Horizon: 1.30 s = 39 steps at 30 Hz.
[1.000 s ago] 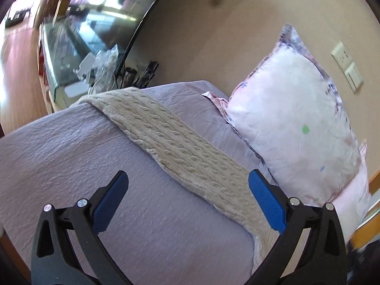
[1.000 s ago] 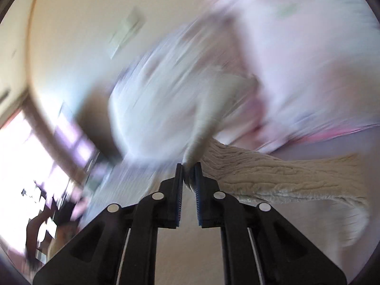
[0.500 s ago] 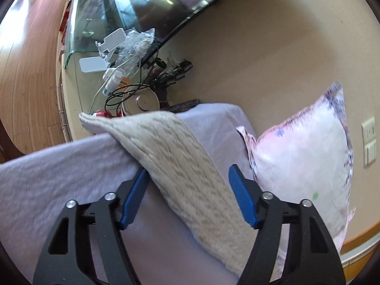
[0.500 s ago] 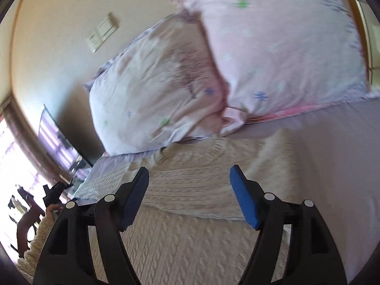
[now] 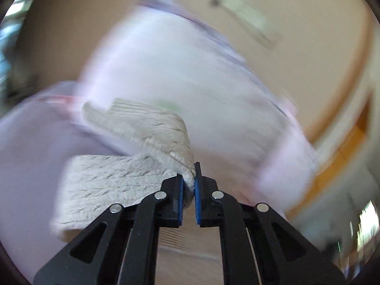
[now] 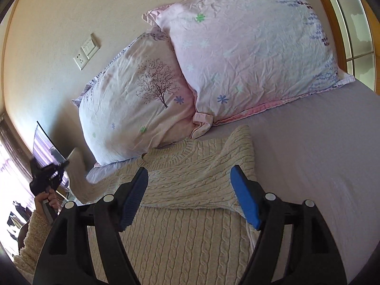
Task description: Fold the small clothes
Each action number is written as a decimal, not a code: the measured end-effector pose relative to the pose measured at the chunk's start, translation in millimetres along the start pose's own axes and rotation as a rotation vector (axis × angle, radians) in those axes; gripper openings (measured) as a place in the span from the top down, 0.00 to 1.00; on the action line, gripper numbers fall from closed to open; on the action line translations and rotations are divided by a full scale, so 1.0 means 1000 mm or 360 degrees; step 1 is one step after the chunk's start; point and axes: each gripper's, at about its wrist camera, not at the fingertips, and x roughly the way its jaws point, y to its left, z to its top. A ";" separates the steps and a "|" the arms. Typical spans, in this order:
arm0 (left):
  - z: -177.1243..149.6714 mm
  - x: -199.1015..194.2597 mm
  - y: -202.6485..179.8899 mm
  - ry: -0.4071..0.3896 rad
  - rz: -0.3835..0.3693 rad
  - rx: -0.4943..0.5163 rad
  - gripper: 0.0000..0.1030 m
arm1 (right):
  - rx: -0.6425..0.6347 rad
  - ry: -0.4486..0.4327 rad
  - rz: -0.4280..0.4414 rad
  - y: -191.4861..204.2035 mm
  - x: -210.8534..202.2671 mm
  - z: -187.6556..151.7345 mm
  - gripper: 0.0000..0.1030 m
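Cream cable-knit sweater lies flat on the lilac-sheeted bed, neckline toward two pink floral pillows; one sleeve is already laid across the chest just below the collar. Left gripper: jaws nearly closed, pinching a bunch of the other sleeve's knit, which hangs lifted and curls back toward the bed. Left view heavily blurred, so the exact grip point on the sleeve is hard to read. Right gripper: jaws wide open, nothing held, poised low over the folded sleeve. Judgement: step in hand is the second sleeve fold. Carry the sleeve across in a low arc, lay it flat over the chest, parallel to the first sleeve. Release only once the knit rests on the body. The free right gripper could pin the shoulder to stop the body dragging. Risk: loose knit slipping or twisting mid-carry.
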 end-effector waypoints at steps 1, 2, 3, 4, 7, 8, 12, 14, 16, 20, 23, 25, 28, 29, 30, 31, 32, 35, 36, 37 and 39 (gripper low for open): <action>-0.018 0.022 -0.033 0.0127 -0.0133 0.0127 0.88 | -0.0003 0.0012 -0.0003 0.000 0.000 -0.001 0.29; -0.038 0.041 -0.063 0.0262 -0.0235 0.0242 0.82 | -0.0010 0.0036 -0.0002 0.000 -0.002 -0.004 0.29; -0.065 0.058 -0.094 0.0438 -0.0341 0.0364 0.78 | -0.0018 0.0058 0.0004 -0.001 -0.005 -0.007 0.29; -0.083 0.065 -0.109 0.0543 -0.0403 0.0427 0.68 | -0.0031 0.0073 0.0017 -0.001 -0.010 -0.009 0.29; -0.118 0.046 -0.120 0.0635 -0.0446 0.0560 0.47 | -0.0106 0.0089 0.0054 -0.006 -0.037 -0.021 0.25; -0.124 0.025 -0.113 0.0599 -0.0425 0.0594 0.43 | -0.0123 0.0100 0.0078 -0.010 -0.049 -0.028 0.22; -0.125 -0.060 -0.063 0.0508 -0.0414 0.0519 0.34 | -0.0093 0.0173 0.0216 -0.030 -0.086 -0.059 0.21; -0.137 -0.102 -0.038 0.0460 -0.0397 0.0466 0.26 | -0.0044 0.0227 0.0298 -0.043 -0.103 -0.081 0.21; -0.158 -0.145 -0.008 0.0421 -0.0369 0.0384 0.25 | -0.0012 0.0277 0.0383 -0.053 -0.118 -0.103 0.22; -0.213 -0.183 0.043 0.0473 -0.0283 0.0133 0.25 | 0.0110 0.0409 0.0476 -0.073 -0.133 -0.148 0.34; -0.240 -0.179 0.063 0.0537 -0.0231 0.0022 0.25 | 0.0166 0.0517 0.0435 -0.081 -0.121 -0.171 0.35; -0.254 -0.165 0.073 0.0594 -0.0241 -0.0071 0.26 | 0.0218 0.0549 0.0484 -0.084 -0.109 -0.182 0.36; -0.264 -0.143 0.071 0.0627 -0.0303 -0.0109 0.30 | 0.0268 0.0547 0.0589 -0.083 -0.097 -0.190 0.43; -0.266 -0.137 0.070 0.0641 -0.0319 -0.0121 0.35 | 0.0276 0.0553 0.0600 -0.083 -0.093 -0.192 0.48; -0.267 -0.129 0.068 0.0654 -0.0326 -0.0130 0.37 | 0.0283 0.0556 0.0616 -0.083 -0.089 -0.195 0.51; -0.267 -0.124 0.068 0.0658 -0.0326 -0.0141 0.45 | 0.0288 0.0554 0.0633 -0.083 -0.087 -0.197 0.61; -0.268 -0.121 0.069 0.0657 -0.0338 -0.0164 0.50 | 0.0289 0.0549 0.0666 -0.081 -0.081 -0.195 0.77; -0.268 -0.113 0.074 0.0663 -0.0397 -0.0280 0.94 | 0.0236 0.0514 0.0732 -0.073 -0.082 -0.196 0.92; -0.268 -0.116 0.072 0.0654 -0.0414 -0.0297 0.94 | 0.0217 0.0497 0.0765 -0.069 -0.085 -0.194 0.92; -0.265 -0.120 0.068 0.0627 -0.0448 -0.0296 0.94 | 0.0200 0.0472 0.0798 -0.066 -0.091 -0.189 0.92; -0.251 -0.133 0.059 0.0558 -0.0495 -0.0289 0.94 | 0.0149 0.0380 0.0858 -0.054 -0.102 -0.167 0.92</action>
